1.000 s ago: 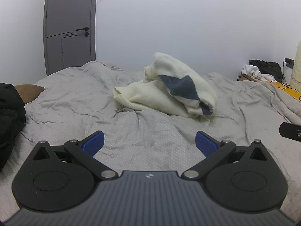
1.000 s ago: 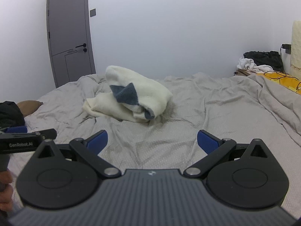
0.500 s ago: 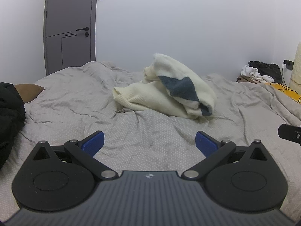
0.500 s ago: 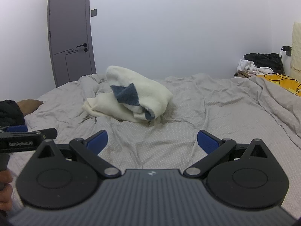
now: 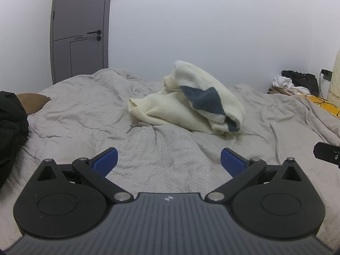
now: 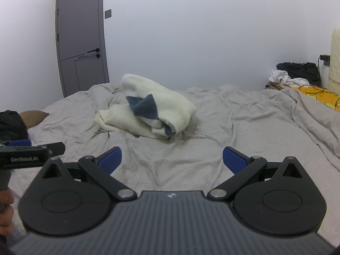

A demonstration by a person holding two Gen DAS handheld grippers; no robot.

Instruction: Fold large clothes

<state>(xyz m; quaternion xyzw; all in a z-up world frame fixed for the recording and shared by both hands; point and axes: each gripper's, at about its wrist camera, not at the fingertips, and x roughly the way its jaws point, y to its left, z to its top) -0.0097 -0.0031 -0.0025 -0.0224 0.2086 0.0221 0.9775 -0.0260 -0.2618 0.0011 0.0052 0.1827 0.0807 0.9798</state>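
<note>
- While the cream sweater [image 5: 187, 104] lies in a crumpled heap near the middle of the bed [image 5: 85, 114], well ahead of us, we judge that the task is at its very start: the approach, before any grasp.
- Our left gripper [image 5: 169, 161] has its blue pads spread wide and holds nothing; our right gripper [image 6: 172, 159] is equally wide and empty, both hanging low over the grey sheet.
- For the next move we should reach forward to the heap, find two edges or corners (the hem or the shoulders, which we cannot tell apart yet) and spread the sweater flat.
- A dark blue patch [image 6: 142, 106] shows on top of the heap, so the garment is partly turned over itself.
- Between us and the sweater the sheet is free, only wrinkled, and to the right of the heap there is wide room for spreading.
- On the left a black garment [image 5: 10, 127] and a brown pillow [image 5: 31, 104] lie at the bed's side, so we have less room there.
</note>
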